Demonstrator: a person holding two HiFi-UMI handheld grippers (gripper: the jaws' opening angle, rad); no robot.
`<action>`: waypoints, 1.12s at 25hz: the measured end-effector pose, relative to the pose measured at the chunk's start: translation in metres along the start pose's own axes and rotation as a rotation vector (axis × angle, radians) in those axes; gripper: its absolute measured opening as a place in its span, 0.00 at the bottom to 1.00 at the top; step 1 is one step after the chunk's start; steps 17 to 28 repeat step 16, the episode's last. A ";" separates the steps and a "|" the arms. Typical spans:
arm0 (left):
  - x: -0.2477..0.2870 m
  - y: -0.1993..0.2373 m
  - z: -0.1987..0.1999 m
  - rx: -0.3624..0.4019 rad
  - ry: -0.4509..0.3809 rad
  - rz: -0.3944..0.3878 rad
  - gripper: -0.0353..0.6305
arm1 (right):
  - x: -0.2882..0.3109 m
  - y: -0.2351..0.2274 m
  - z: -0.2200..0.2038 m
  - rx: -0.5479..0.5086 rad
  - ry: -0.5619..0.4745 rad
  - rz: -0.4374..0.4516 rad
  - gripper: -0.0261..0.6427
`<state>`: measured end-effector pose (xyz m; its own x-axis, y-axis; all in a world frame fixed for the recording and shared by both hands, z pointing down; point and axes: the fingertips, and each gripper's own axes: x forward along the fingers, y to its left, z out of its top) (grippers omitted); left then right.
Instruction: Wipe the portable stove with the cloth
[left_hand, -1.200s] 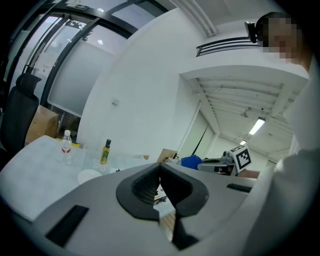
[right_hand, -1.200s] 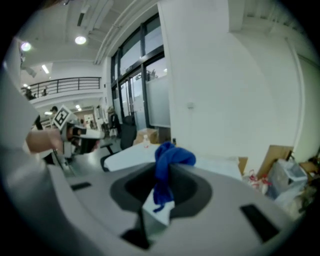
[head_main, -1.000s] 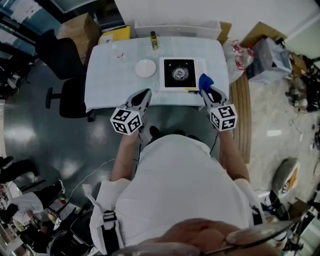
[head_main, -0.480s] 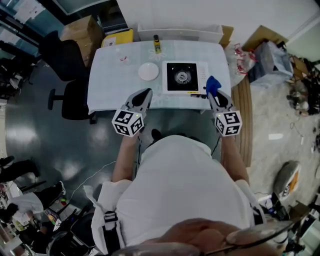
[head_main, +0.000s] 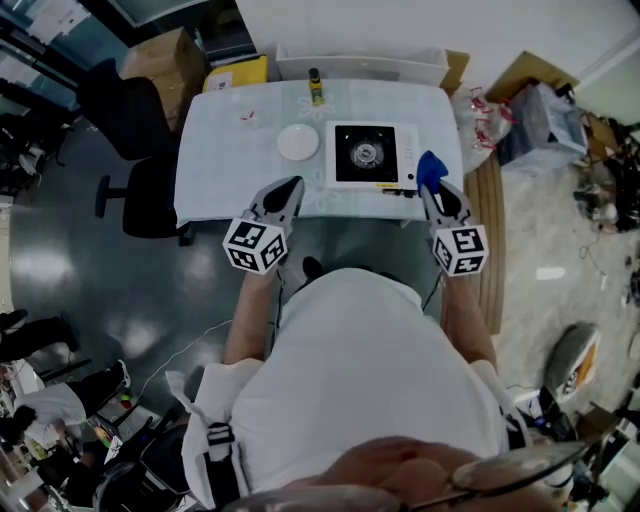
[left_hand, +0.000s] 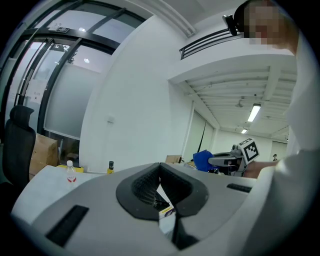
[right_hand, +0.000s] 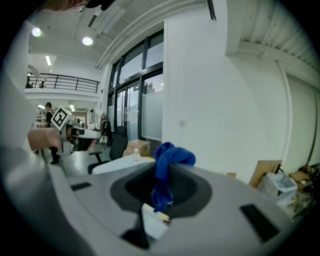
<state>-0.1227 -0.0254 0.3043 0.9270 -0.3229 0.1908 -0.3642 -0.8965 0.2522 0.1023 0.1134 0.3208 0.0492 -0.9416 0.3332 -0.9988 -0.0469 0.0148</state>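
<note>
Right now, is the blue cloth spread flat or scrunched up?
Scrunched up: the blue cloth sits bunched in the right gripper, jaws shut on it.

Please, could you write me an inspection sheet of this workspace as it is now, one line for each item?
Surface: table under a pale cover.
Job's things: portable stove flat at the table's near right; blue cloth held beside its right edge.
Clutter: white plate left of the stove; dark-capped bottle at the far edge; small clear bottle.
Grippers: left gripper shut, nothing between its jaws; right gripper shut on the blue cloth.
Cables: thin cable on the floor at the person's left.
Surroundings: office chairs, cardboard boxes, bags.
</note>
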 end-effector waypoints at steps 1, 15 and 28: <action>0.000 0.001 0.001 -0.001 0.000 0.000 0.10 | 0.001 0.000 0.002 -0.003 -0.001 0.001 0.18; 0.003 0.004 0.001 -0.005 -0.003 -0.005 0.10 | 0.004 0.004 0.009 -0.030 -0.013 0.012 0.18; 0.003 0.004 0.001 -0.006 -0.004 -0.006 0.10 | 0.004 0.004 0.010 -0.031 -0.015 0.012 0.18</action>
